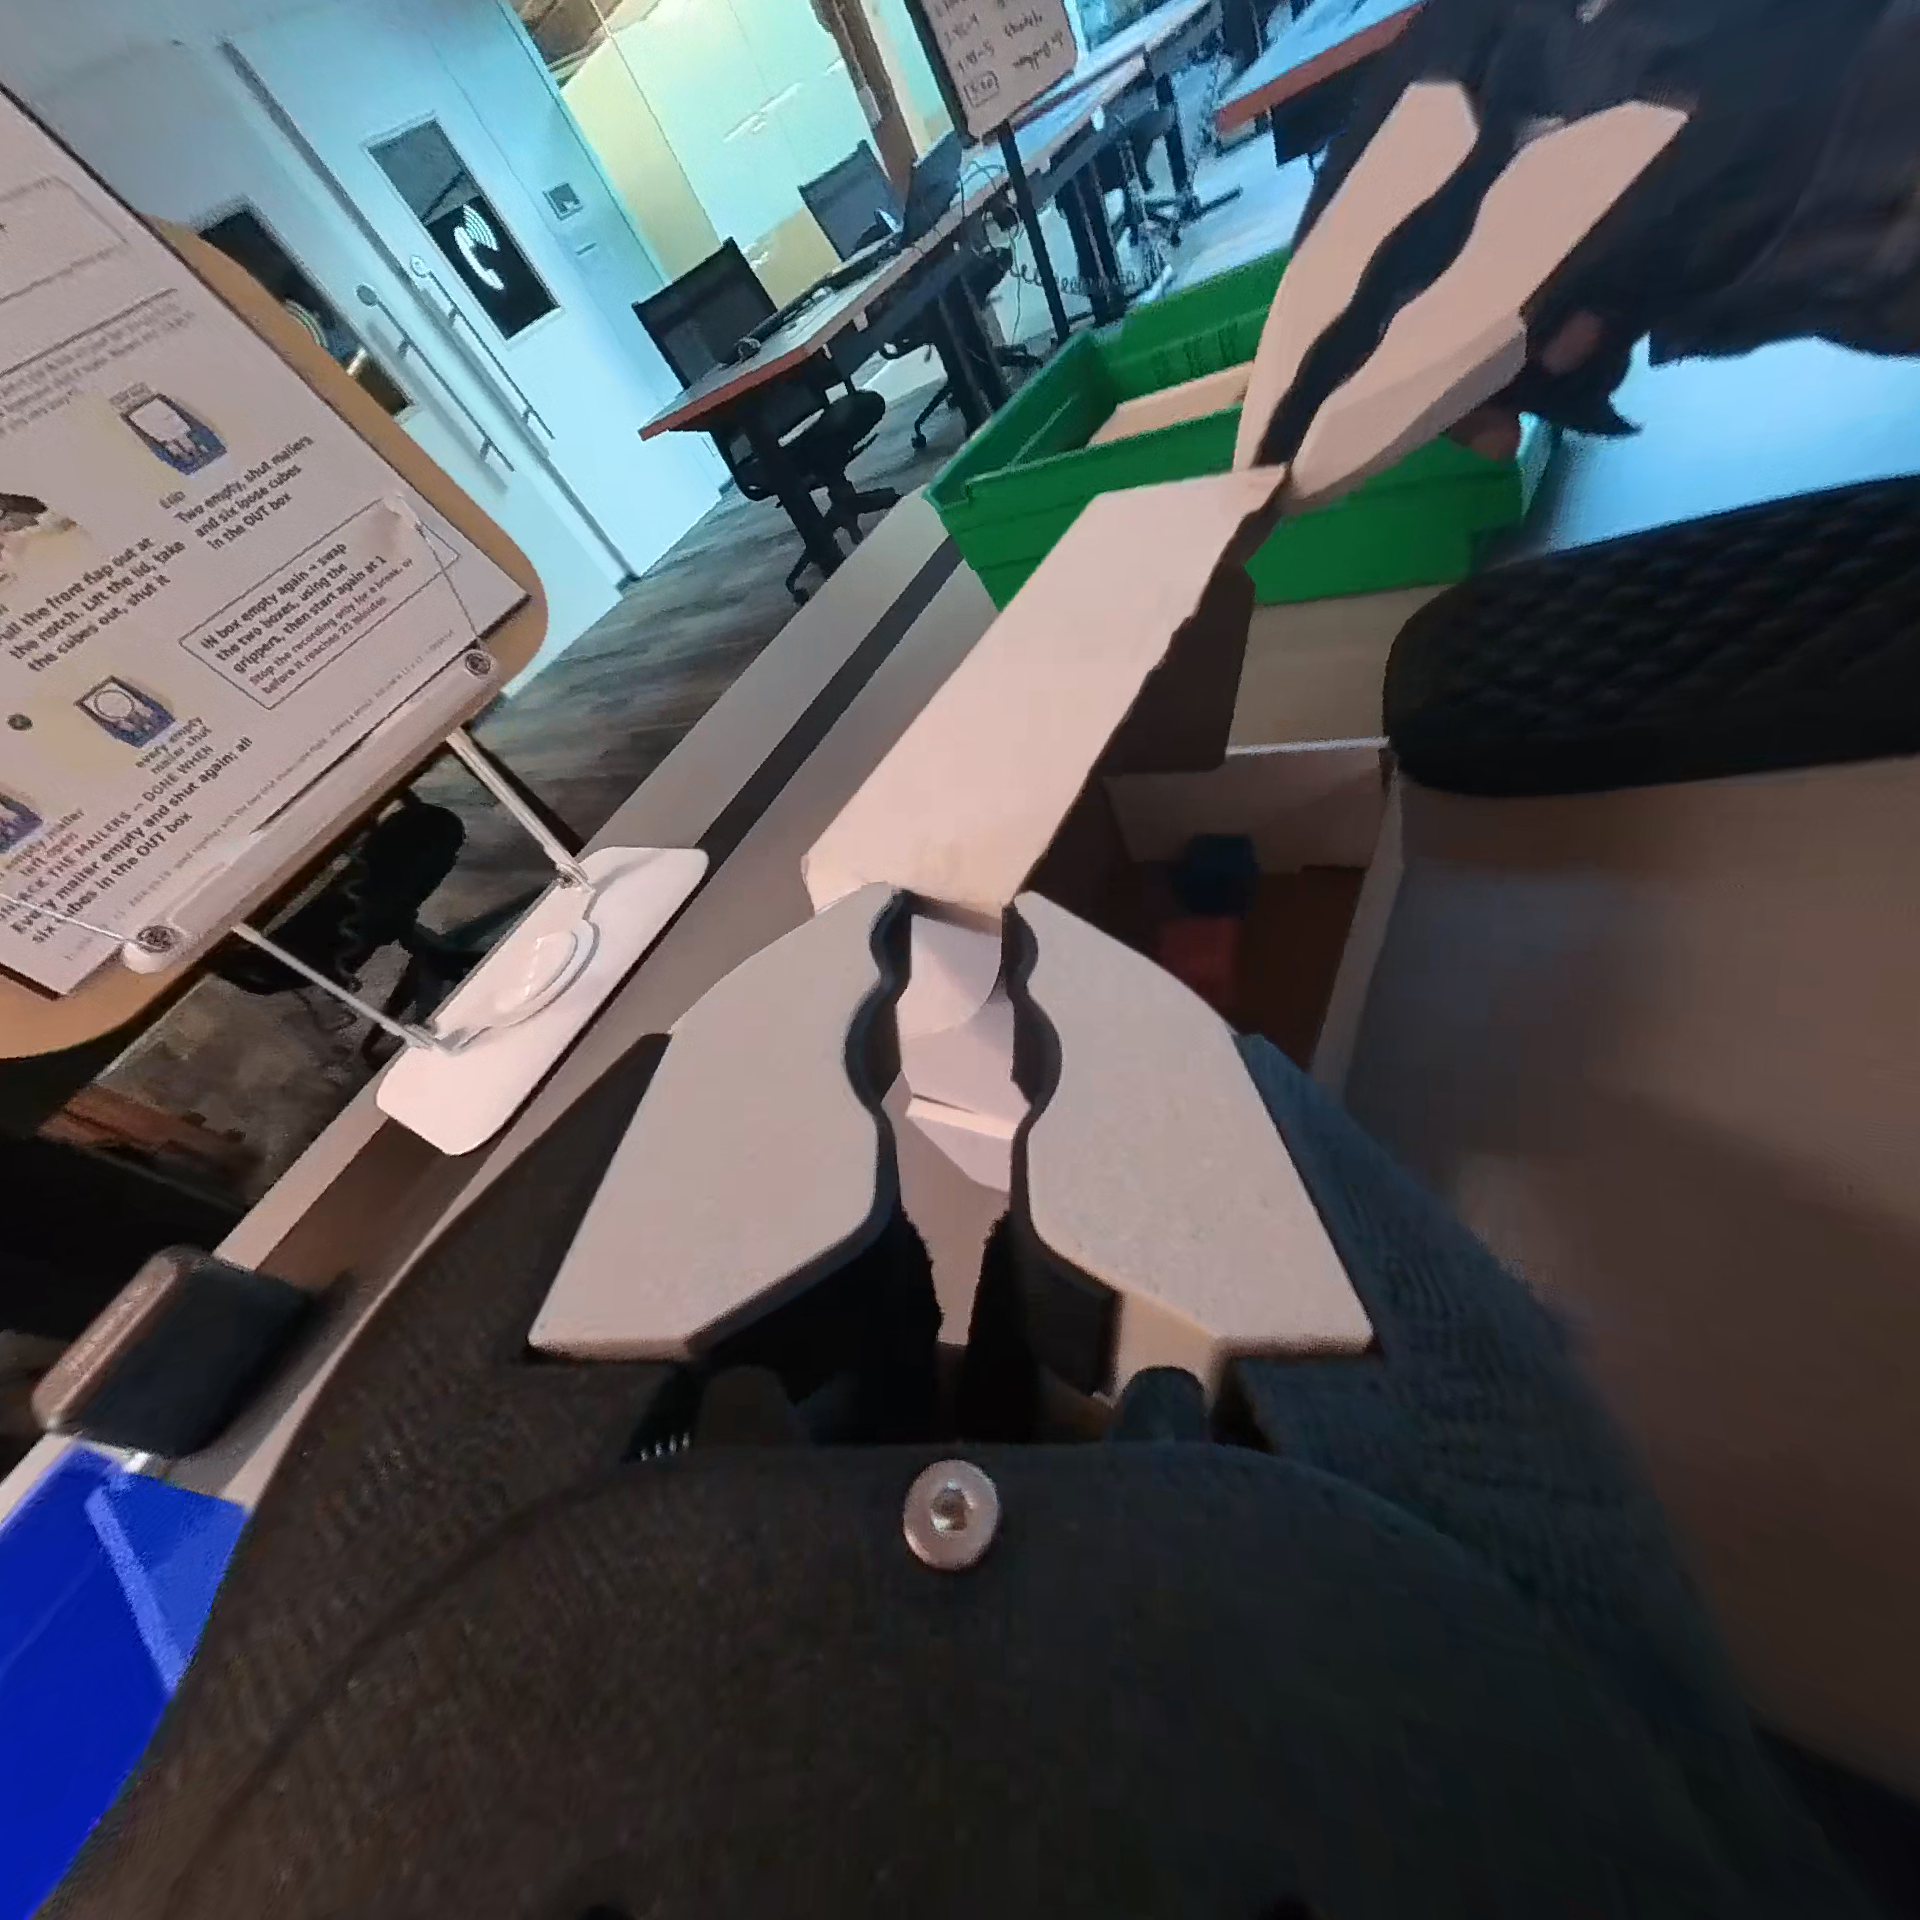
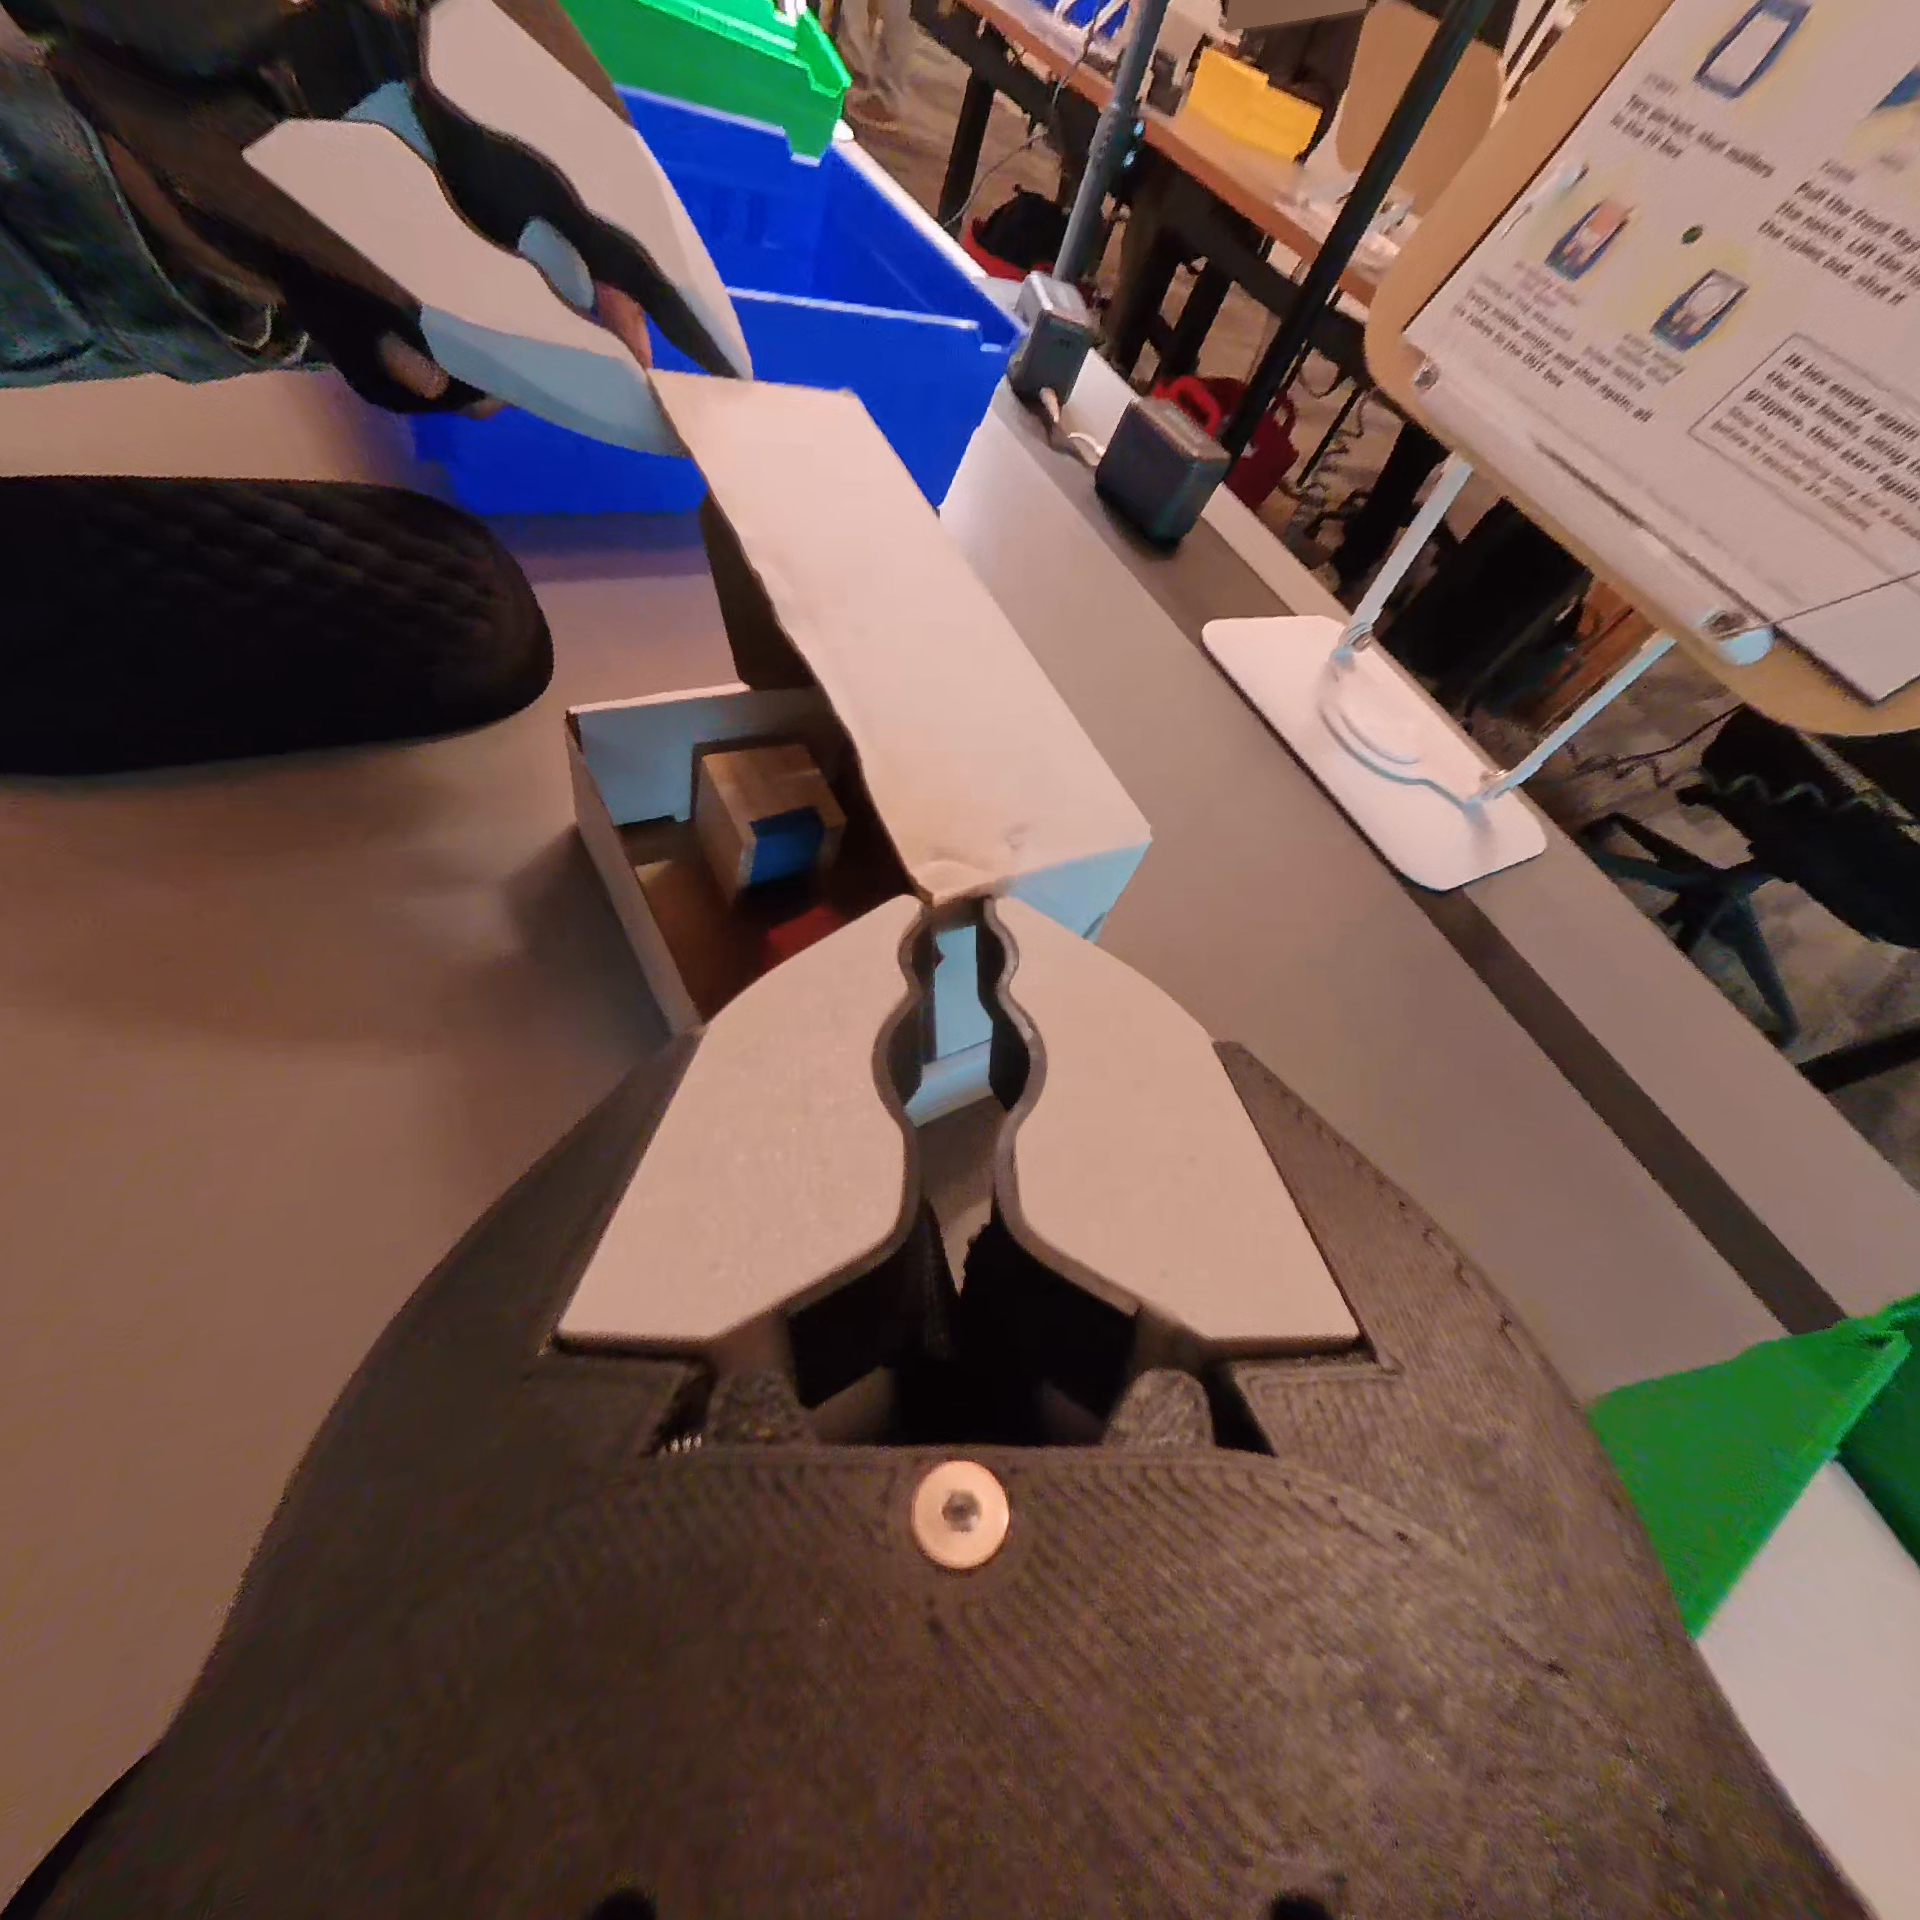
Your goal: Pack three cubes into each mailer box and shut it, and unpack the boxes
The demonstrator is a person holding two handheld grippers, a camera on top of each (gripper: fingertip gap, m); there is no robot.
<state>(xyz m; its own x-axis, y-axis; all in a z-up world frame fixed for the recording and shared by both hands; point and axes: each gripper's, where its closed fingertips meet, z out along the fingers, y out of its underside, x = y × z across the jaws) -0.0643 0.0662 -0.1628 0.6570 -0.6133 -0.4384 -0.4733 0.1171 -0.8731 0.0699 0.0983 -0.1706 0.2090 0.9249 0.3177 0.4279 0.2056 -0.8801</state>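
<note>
A white mailer box [image 2: 623, 821] sits open on the table [image 2: 260, 987]. Its lid [image 1: 1049, 686] is raised and tilted, also in the right wrist view [image 2: 914, 665]. My left gripper [image 1: 956, 914] is shut on the near corner of the lid's edge. My right gripper [image 2: 956, 914] is shut on the lid's opposite corner. Each gripper shows in the other's view at the lid's far end, the right [image 1: 1288, 457] and the left [image 2: 665, 405]. Inside are a tan cube with a blue face [image 2: 769, 821], a dark blue cube [image 1: 1216, 862] and a red one [image 1: 1195, 945], all partly hidden.
A green bin [image 1: 1039, 488] stands past the box on the right side, a blue bin [image 2: 862, 270] on the left side. A printed card on a white stand [image 1: 208, 582] is at the table's far edge. A black mesh pad [image 2: 239, 623] lies beside the box.
</note>
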